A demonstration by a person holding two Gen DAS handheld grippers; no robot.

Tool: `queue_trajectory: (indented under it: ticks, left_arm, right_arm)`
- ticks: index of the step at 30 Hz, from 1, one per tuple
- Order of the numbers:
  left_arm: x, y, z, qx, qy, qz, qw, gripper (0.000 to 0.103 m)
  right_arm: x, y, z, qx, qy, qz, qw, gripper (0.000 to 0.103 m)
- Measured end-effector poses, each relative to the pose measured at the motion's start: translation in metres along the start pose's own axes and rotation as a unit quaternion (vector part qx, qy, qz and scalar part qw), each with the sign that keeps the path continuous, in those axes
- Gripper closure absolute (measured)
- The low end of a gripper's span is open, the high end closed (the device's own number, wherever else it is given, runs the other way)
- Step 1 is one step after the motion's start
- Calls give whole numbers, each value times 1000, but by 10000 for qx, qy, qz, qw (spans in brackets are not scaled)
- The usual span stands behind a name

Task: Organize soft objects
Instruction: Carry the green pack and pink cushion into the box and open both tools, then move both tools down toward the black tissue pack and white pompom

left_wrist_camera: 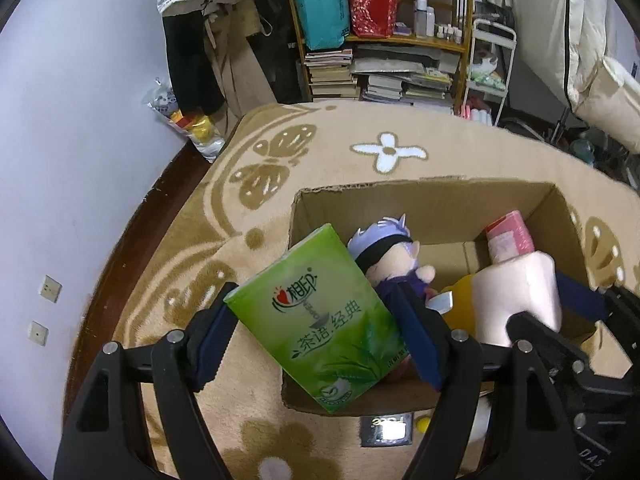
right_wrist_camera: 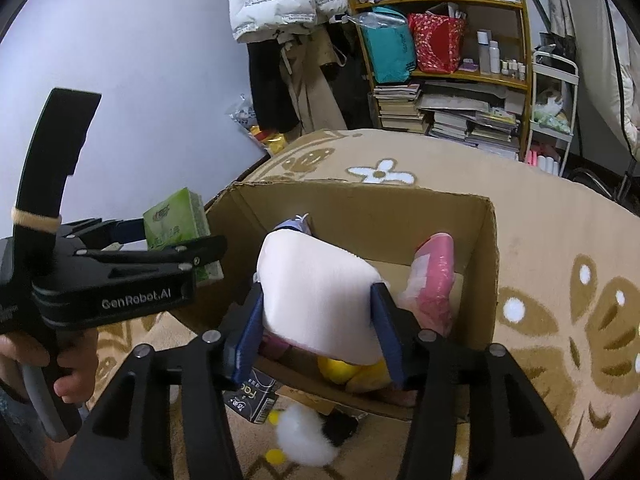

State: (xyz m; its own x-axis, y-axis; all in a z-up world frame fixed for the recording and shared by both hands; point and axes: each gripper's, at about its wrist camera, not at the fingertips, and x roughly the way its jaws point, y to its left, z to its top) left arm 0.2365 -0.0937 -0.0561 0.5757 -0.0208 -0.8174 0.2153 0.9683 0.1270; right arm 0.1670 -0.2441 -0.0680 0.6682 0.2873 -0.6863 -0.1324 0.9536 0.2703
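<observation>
Green tissue pack sits clamped between the pads of my left claw, tilted over the near left corner of the cardboard box. My right claw has a pale pink cushion between its blue pads, which appear to touch its sides over the box's open top; whether they press I cannot tell. Inside the box lie a plush doll, something yellow and a pink packet. Beyond it spreads the beige flowered rug, then a crowded bookshelf.
</observation>
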Motion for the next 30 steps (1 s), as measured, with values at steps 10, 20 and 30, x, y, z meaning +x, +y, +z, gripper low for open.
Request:
queue_trajectory:
  ticks: [10,20,30]
  left_arm:
    - [-9,1,-2,164,-39,209,9996,15]
    - [-40,17,-4,78,-240,197,9995,4]
    - [-80,37,-24,-48,-392,218,9990,2]
  right_arm:
    - [-6,5,0,38,-4,46,10000,17]
    - [-31,17,2,-7,-167,63,9998,2]
    - [-64,31,-10,-114,-307,-57,9994,1]
